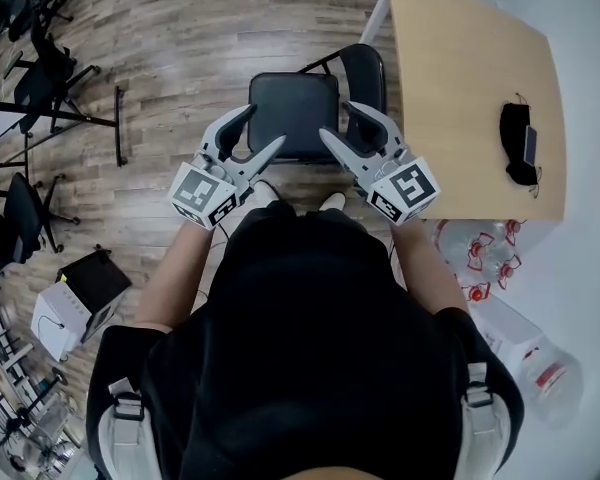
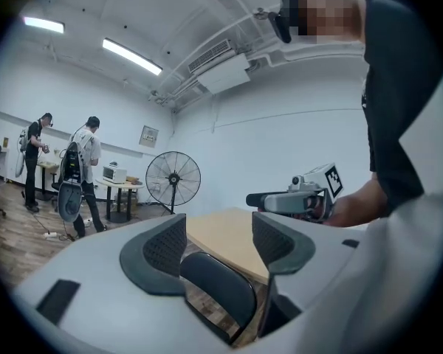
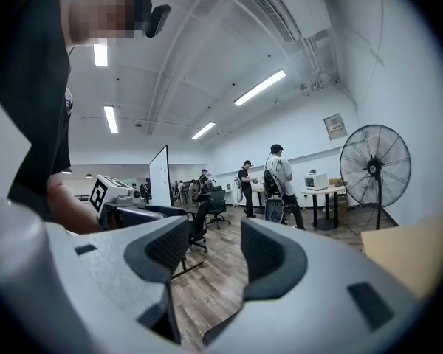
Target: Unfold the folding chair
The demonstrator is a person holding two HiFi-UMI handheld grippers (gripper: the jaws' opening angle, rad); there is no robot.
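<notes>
The folding chair [image 1: 293,113] stands opened out on the wood floor, black seat flat, with its backrest [image 1: 363,73] toward the table. Both grippers hover above it in front of the person's body. My left gripper [image 1: 264,128] is open and holds nothing; in the left gripper view the chair's backrest [image 2: 221,290] shows beyond the gap between its jaws, apart from the pads. My right gripper [image 1: 340,121] is open too, nothing between its jaws, and in the right gripper view [image 3: 214,253] only floor lies beyond them.
A light wooden table [image 1: 460,88] stands right of the chair, with a black object [image 1: 518,143] on it. Water bottles [image 1: 480,253] sit by its near end. Stands and office chairs [image 1: 50,78] line the left, a white box [image 1: 65,313] nearer. Two people [image 3: 280,175] and a floor fan [image 3: 375,168] are farther off.
</notes>
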